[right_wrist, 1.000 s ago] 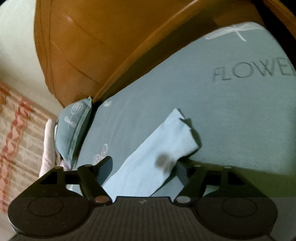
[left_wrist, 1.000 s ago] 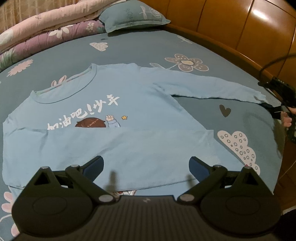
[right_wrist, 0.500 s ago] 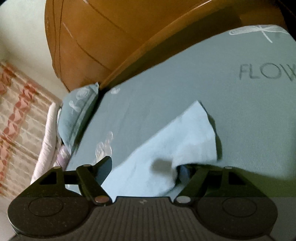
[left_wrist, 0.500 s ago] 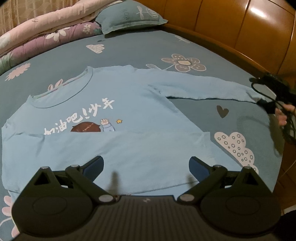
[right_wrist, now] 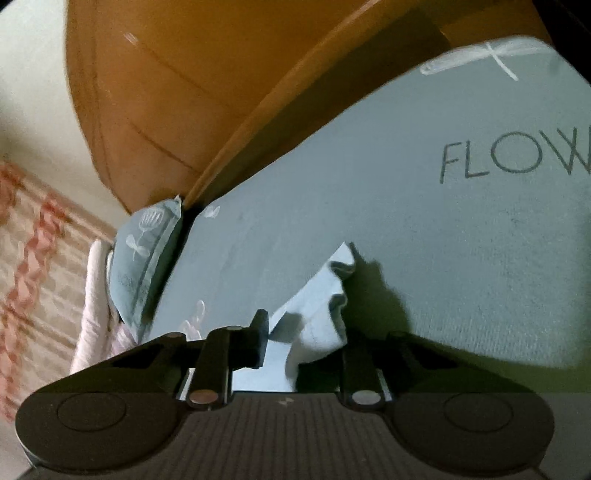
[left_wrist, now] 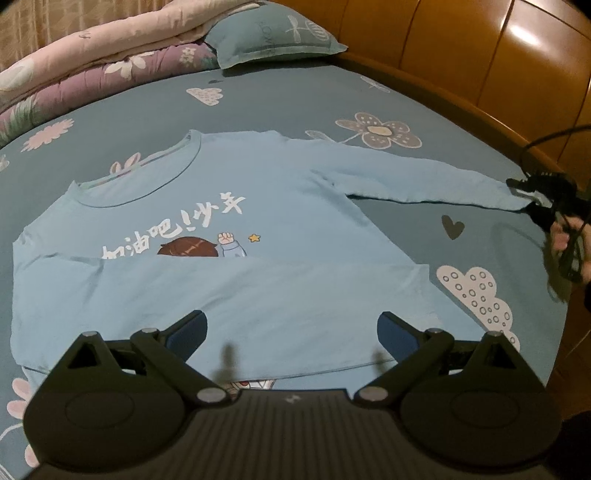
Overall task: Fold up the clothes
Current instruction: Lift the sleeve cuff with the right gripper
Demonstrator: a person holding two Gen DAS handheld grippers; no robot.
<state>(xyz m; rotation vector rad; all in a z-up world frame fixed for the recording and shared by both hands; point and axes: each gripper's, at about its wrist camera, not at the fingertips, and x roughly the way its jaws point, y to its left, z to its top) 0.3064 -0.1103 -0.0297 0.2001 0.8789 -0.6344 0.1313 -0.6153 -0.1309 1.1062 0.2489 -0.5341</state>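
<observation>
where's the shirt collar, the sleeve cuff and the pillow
shirt collar (left_wrist: 147, 184), left wrist view, front of neckline
sleeve cuff (right_wrist: 328, 295), right wrist view, bunched end
pillow (left_wrist: 277, 35), left wrist view, top face

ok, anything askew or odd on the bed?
Nothing damaged or spilled. The blue shirt lies flat, one sleeve folded across its chest, the other sleeve outstretched. The right gripper is closing on that cuff, bunching it.

Left wrist view: from above the bed's near edge, angled down across the light blue long-sleeved printed shirt (left_wrist: 236, 258) toward the glossy wooden headboard (left_wrist: 480, 48). Right wrist view: very low, close to the sleeve cuff (right_wrist: 321, 306). Shared: cuff, headboard, teal pillow (left_wrist: 273, 33).
</observation>
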